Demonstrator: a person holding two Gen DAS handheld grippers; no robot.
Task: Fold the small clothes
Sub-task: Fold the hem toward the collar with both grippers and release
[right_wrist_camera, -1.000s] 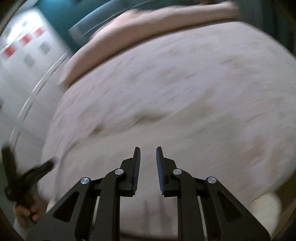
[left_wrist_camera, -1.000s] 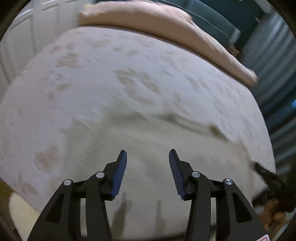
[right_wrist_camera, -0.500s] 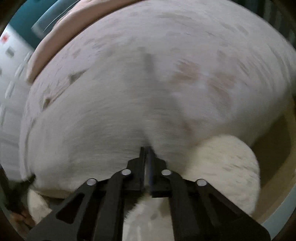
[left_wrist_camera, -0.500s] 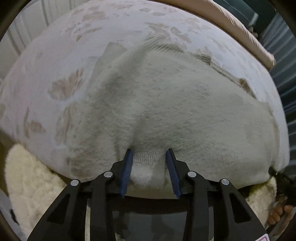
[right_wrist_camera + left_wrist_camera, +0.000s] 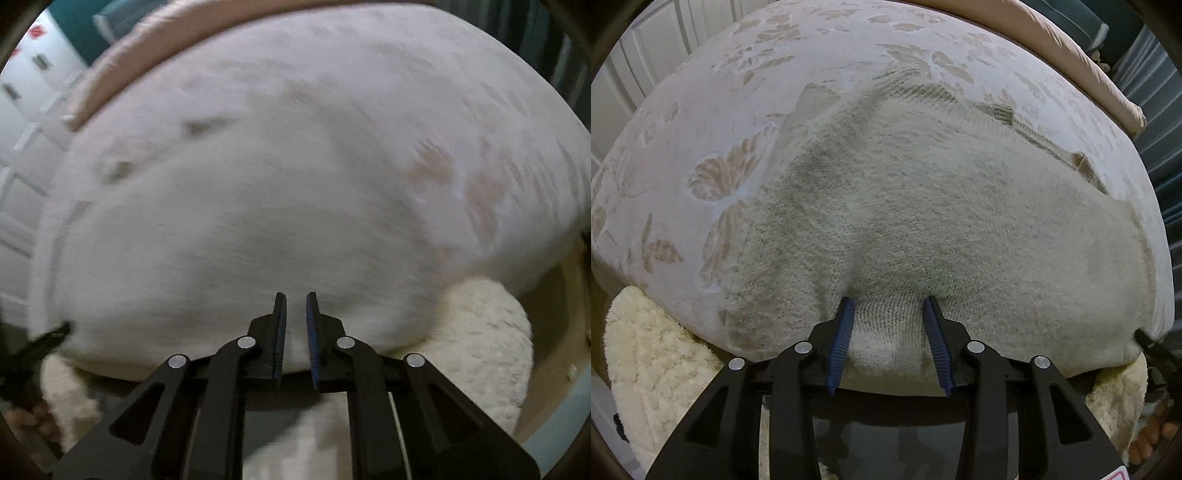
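Left wrist view is showing a cream, fuzzy knitted sweater [image 5: 923,206] lying spread flat on a pale bedspread with tan leaf patterns [image 5: 701,122], its ribbed hem sitting at six o'clock, right between the blue-padded fingers [image 5: 839,339] of the left gripper [image 5: 889,308]. The jaws are standing fairly wide, straddling a bunched strip of the hem without pinching it tight; the fabric is touching both pads. A peach-coloured folded blanket [image 5: 1071,48] is lying along the far edge at one o'clock, and a fluffy cream rug [image 5: 653,354] is showing at eight o'clock below the bed edge.

Right wrist view is blurred. The right gripper [image 5: 295,301] is hovering at the sweater's [image 5: 207,240] near edge at six o'clock, its jaws standing narrowly apart with a slim gap; whether cloth is sitting between them cannot be told. The rug [image 5: 480,339] is appearing at four o'clock.
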